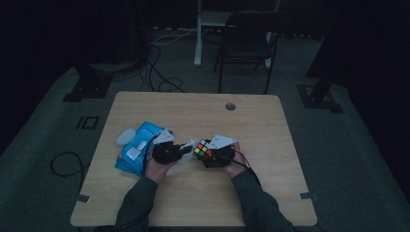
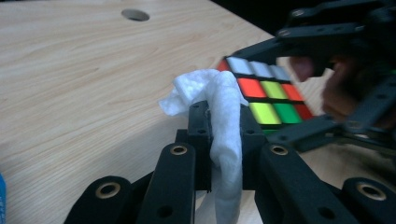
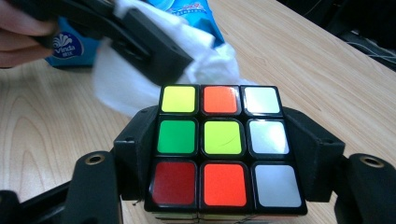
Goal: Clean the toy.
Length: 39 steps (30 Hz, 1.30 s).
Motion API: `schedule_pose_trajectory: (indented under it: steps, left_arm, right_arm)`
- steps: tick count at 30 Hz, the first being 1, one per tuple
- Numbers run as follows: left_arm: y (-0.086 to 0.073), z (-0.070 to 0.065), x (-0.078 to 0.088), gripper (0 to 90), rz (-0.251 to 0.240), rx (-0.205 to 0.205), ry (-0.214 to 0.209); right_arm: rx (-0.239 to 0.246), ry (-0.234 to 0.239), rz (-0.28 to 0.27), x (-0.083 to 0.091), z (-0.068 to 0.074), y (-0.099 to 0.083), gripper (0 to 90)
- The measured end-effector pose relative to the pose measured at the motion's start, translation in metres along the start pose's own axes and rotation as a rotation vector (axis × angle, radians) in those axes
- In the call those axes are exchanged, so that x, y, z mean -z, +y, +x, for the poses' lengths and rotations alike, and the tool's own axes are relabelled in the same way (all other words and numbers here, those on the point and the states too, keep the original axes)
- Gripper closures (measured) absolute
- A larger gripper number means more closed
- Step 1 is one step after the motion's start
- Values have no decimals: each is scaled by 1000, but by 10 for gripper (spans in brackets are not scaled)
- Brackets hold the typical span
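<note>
Right gripper (image 3: 223,154) clamps cube (image 3: 223,154), left gripper (image 2: 224,126) pinches wipe (image 2: 224,112) (white) — beside it

High view looks down from afar; both gripper views sit close, sharing the cube (image 3: 224,151).

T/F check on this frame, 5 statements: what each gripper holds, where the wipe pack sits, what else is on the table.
1. The right gripper is shut on the puzzle cube. True.
2. The left gripper holds a pen. False: a white wipe is pinched between its jaws.
3. The blue wipe pack lies on the table on the left gripper's side. True.
4. The cube's face toward the right gripper's camera is all one colour. False: it mixes yellow, orange, white, green and red squares.
5. The cube rests flat on the table with no gripper touching it. False: it sits clamped between the right gripper's jaws.
</note>
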<state>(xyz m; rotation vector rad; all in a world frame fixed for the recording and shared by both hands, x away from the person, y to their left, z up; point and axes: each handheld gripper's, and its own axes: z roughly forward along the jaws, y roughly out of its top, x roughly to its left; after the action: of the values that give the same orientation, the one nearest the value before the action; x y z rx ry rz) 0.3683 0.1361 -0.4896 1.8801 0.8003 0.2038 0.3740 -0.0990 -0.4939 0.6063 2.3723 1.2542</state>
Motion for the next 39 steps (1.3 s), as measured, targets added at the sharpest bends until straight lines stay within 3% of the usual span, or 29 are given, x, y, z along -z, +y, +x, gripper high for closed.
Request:
schedule_pose_trajectory:
  steps: [12, 21, 29, 39]
  left_arm:
    - [-6, -14, 0, 825, 43, -60, -3]
    - [-13, -15, -8, 825, 88, -78, 18]
    - [-18, -24, -21, 826, 125, -95, -3]
    - [-16, -38, -34, 825, 131, -117, -50]
  right_arm:
    - [-22, -27, 4, 0, -3, 0, 344]
    - [-43, -39, 10, -1, -4, 0, 344]
    - [-89, -39, -15, 1, -8, 4, 344]
    - [-98, -51, 4, -3, -8, 3, 344]
